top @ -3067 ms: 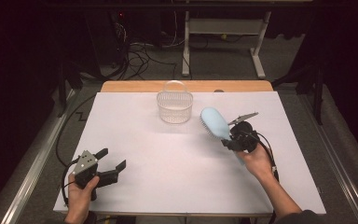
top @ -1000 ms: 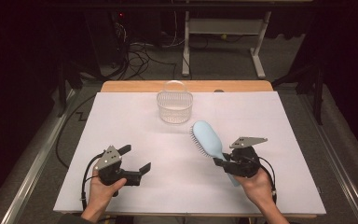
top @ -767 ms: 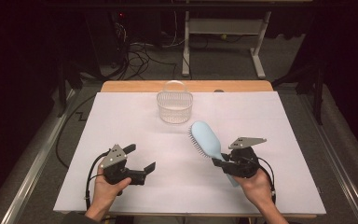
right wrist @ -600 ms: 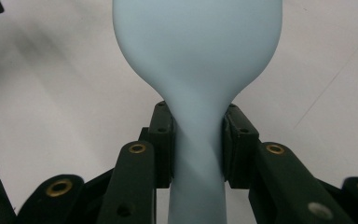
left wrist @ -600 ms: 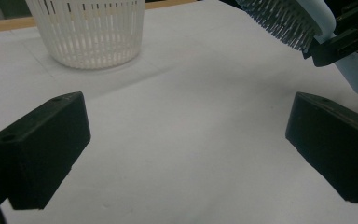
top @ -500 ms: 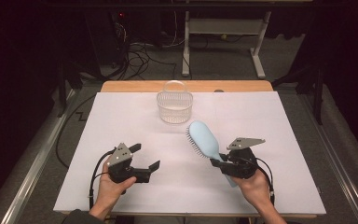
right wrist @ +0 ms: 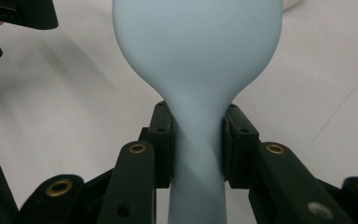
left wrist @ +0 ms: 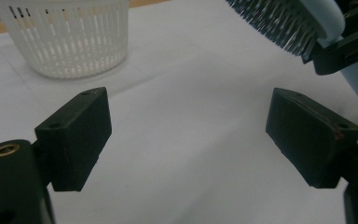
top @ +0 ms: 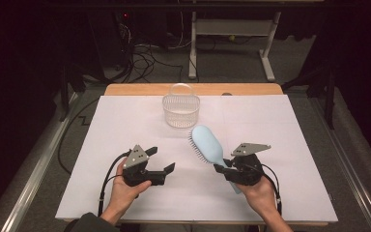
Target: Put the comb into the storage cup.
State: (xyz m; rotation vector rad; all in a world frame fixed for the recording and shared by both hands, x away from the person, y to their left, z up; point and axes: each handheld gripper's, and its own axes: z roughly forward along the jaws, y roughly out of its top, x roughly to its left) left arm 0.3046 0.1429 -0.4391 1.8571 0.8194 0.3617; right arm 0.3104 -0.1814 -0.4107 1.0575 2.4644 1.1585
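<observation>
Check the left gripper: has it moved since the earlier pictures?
Yes. The left gripper has moved rightward and nearer the basket; its empty jaws have just been closing.

Pale blue paddle hairbrush (top: 207, 145), oval head with short dark bristles down its left side, held clear of the white table by its handle, head tilted up toward the far edge, near the table's middle, slightly right, just short of the white basket (top: 180, 110).

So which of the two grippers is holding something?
The right gripper: its jaws clamp the blue hairbrush at the handle. The left gripper has nothing between its jaws.
</observation>
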